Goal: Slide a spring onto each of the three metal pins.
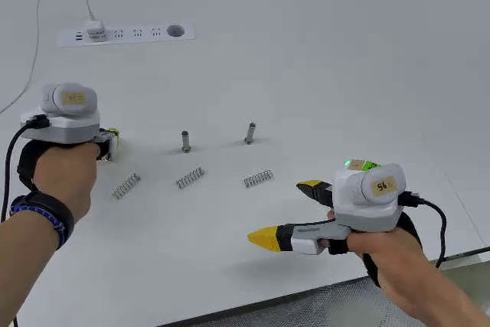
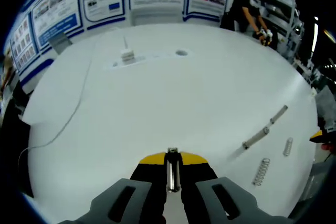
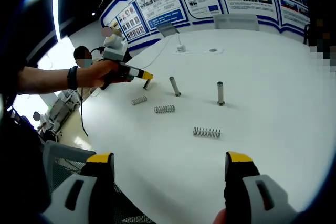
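Left gripper [image 2: 172, 157] clamped on one pin [image 2: 171, 178] | right gripper [image 3: 168, 158] spread wide, empty | nearest spring [image 3: 206, 132] just ahead of right gripper, two more springs [image 3: 164, 109] and two standing pins [image 3: 220, 93] beyond, toward left gripper | step: first spring pickup, probably; all pins bare | next: pinch nearest spring, line up its bore with a pin tip

Three springs lie in a row across the table [image 1: 321, 82]: left spring [image 1: 127, 185], middle spring [image 1: 191, 178], right spring [image 1: 259, 178]. The first pin [image 1: 186, 141] stands just behind the middle spring, the second pin [image 1: 250, 132] behind the right spring. The third pin [image 2: 172, 170] sits between the jaws of my left gripper [image 1: 111, 142], behind the left spring. My right gripper [image 1: 287, 212] hangs near and right of the right spring, apart from it. A power strip [image 1: 126, 34] lies far left.
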Demonstrator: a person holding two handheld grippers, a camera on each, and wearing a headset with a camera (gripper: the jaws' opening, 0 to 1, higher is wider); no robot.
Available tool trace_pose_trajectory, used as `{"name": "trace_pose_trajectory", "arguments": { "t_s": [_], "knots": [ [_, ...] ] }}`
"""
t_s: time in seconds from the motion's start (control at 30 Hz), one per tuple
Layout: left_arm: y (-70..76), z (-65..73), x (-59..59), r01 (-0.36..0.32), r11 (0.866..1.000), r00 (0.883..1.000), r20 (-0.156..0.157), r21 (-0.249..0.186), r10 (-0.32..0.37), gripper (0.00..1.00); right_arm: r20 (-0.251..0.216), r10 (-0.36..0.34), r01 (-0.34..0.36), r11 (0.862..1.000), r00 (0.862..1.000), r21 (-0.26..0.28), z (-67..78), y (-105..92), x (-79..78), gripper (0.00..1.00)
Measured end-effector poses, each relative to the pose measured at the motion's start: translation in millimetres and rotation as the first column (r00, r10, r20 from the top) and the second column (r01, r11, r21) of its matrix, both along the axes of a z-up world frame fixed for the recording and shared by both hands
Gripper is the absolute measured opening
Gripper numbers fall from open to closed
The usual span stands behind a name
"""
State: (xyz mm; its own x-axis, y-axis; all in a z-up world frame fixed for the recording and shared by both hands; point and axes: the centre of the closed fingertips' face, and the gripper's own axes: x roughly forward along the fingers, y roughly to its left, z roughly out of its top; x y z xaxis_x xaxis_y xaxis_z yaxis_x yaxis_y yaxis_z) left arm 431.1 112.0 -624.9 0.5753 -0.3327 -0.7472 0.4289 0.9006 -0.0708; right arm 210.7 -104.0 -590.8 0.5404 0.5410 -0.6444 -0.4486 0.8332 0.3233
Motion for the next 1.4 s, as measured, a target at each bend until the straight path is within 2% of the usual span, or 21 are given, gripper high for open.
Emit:
{"name": "trace_pose_trajectory", "arguments": {
  "t_s": [0.53, 1.4],
  "knots": [
    [12.5, 2.9, -6.9, -0.004, 1.0, 1.0, 0.023, -0.005, 0.004, 0.07, -0.006, 0.019, -0.019, 1.0, 1.0, 0.001, 0.2, 4.8, -3.9, 0.88],
    [25.1, 17.1, -24.8, 0.009, 1.0, 0.998, 0.067, 0.001, -0.009, 0.07, -0.004, 0.039, -0.039, 0.999, 0.999, -0.002, -0.6, 14.4, -9.9, 0.87]
  ]
}}
